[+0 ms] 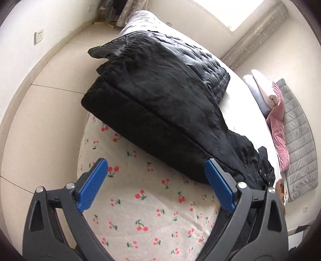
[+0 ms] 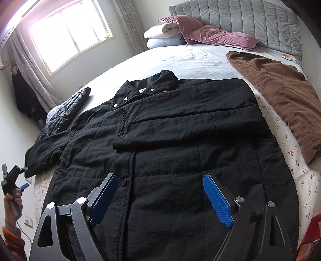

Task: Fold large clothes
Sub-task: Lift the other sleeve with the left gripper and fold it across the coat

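Note:
A large black jacket lies front up on the bed, collar toward the headboard. One sleeve is folded across its chest; the other sleeve sticks out to the left. My right gripper hangs open over the jacket's lower front, nothing between its blue pads. My left gripper is open over the cherry-print sheet, at the jacket's near edge, its right fingertip close to the cloth. A hand holds the left gripper at the bed's left side in the right wrist view.
A second black quilted garment lies beyond the jacket's left sleeve. A brown garment is spread on the right of the bed. Pink pillows and folded bedding rest against the grey headboard. Floor tiles run beside the bed.

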`<act>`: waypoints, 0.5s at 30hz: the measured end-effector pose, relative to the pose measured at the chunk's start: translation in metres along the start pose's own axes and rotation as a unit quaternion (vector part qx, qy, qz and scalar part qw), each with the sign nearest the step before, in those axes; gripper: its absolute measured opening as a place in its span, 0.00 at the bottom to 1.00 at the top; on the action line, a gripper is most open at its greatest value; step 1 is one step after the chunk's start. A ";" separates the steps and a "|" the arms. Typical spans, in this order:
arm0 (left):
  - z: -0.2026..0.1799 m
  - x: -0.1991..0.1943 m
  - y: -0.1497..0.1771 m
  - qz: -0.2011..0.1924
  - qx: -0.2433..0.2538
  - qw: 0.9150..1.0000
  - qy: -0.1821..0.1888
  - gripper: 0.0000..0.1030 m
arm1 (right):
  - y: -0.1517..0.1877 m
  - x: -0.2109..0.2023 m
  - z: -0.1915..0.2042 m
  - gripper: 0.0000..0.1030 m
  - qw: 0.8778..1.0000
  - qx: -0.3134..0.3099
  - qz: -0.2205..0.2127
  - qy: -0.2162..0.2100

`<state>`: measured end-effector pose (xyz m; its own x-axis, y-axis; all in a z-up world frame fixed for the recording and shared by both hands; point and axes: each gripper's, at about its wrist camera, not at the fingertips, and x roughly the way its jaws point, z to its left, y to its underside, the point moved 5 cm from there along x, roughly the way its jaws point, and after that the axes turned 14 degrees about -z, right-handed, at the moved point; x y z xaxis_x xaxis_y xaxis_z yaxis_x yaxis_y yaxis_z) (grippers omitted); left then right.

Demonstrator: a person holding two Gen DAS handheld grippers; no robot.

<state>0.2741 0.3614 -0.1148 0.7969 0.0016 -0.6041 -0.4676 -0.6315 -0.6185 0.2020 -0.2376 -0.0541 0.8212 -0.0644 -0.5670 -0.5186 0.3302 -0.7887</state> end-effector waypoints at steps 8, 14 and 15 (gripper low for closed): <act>0.035 0.027 -0.015 -0.062 -0.100 0.992 0.055 0.49 | 0.008 0.011 0.007 0.86 1.000 -0.018 0.012 0.000; -0.003 -0.004 -0.043 -0.137 -0.062 0.985 0.082 0.07 | 0.010 0.016 0.004 0.86 1.000 -0.012 0.018 0.002; -0.018 -0.012 -0.049 -0.151 -0.045 0.983 0.090 0.07 | 0.010 0.015 0.004 0.86 1.000 -0.010 0.018 0.002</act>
<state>0.2947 0.3782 -0.0683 0.9528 0.0672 -0.2961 -0.1701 -0.6897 -0.7038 0.2102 -0.2320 -0.0700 0.8013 -0.0563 -0.5957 -0.5521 0.3141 -0.7723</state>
